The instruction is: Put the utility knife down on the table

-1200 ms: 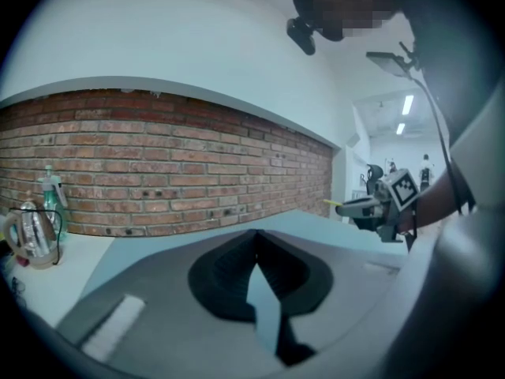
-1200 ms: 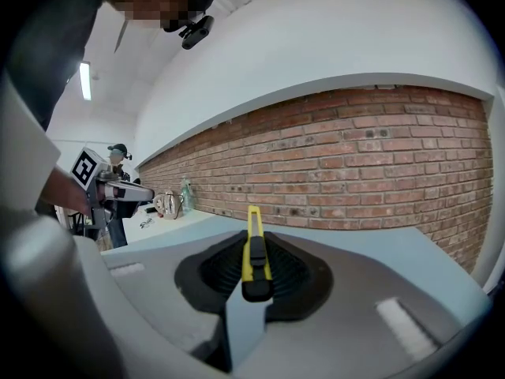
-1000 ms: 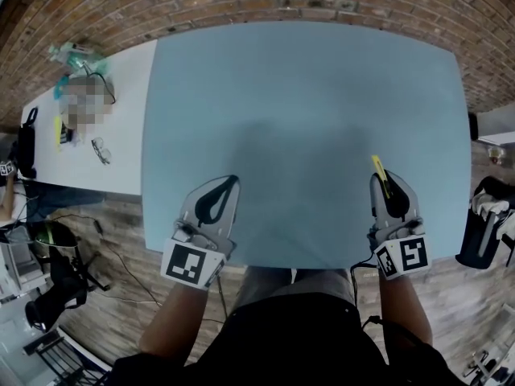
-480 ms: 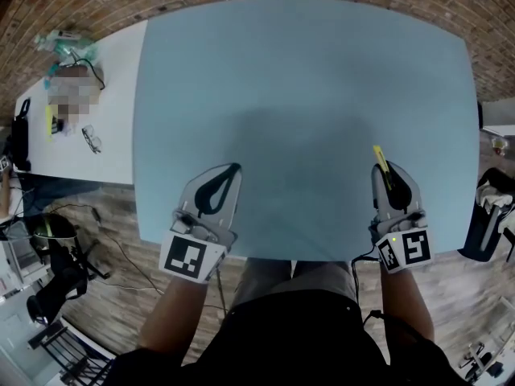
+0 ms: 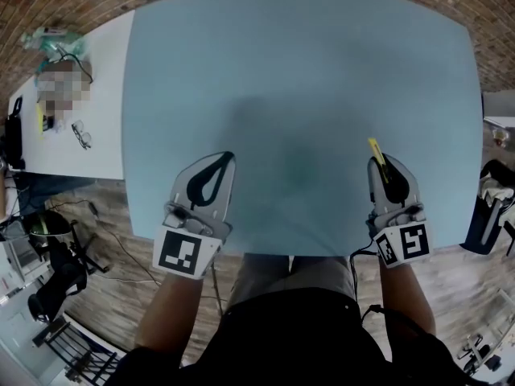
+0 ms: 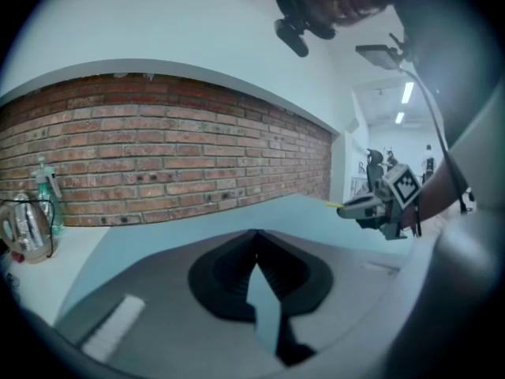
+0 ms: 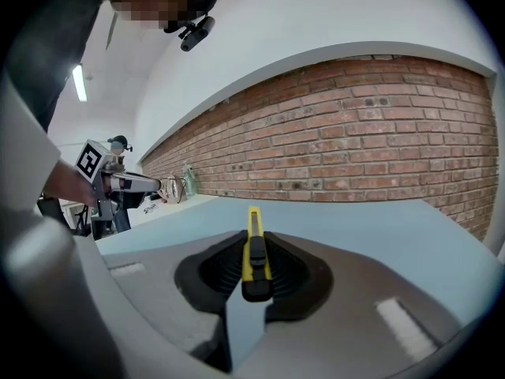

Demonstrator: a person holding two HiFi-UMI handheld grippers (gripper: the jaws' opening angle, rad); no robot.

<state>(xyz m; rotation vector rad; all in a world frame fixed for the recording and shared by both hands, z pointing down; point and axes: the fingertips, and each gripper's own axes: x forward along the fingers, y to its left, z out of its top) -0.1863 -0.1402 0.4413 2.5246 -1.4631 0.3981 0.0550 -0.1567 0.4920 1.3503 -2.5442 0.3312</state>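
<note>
The utility knife point(image 7: 253, 253), yellow with a black slider, is clamped between the jaws of my right gripper point(image 7: 253, 229) and points forward past the tips. In the head view the utility knife point(image 5: 376, 149) sticks out of the right gripper point(image 5: 378, 164), low over the near right part of the light blue table point(image 5: 306, 71). My left gripper point(image 5: 228, 158) hovers over the table's near left part. Its jaws meet at the tips with nothing between them; through the left gripper point(image 6: 256, 234) only bare table shows. Each gripper view shows the other gripper to one side.
A white side table point(image 5: 96, 87) stands left of the blue one, with bottles point(image 5: 44, 39) and a pair of glasses point(image 5: 79, 133) on it. A brick wall runs behind the tables. Black gear lies on the floor at the left point(image 5: 56, 276) and right point(image 5: 483, 215).
Both grippers have sunk a little toward the table. The knife stays clamped in the right gripper, and the left stays shut.
</note>
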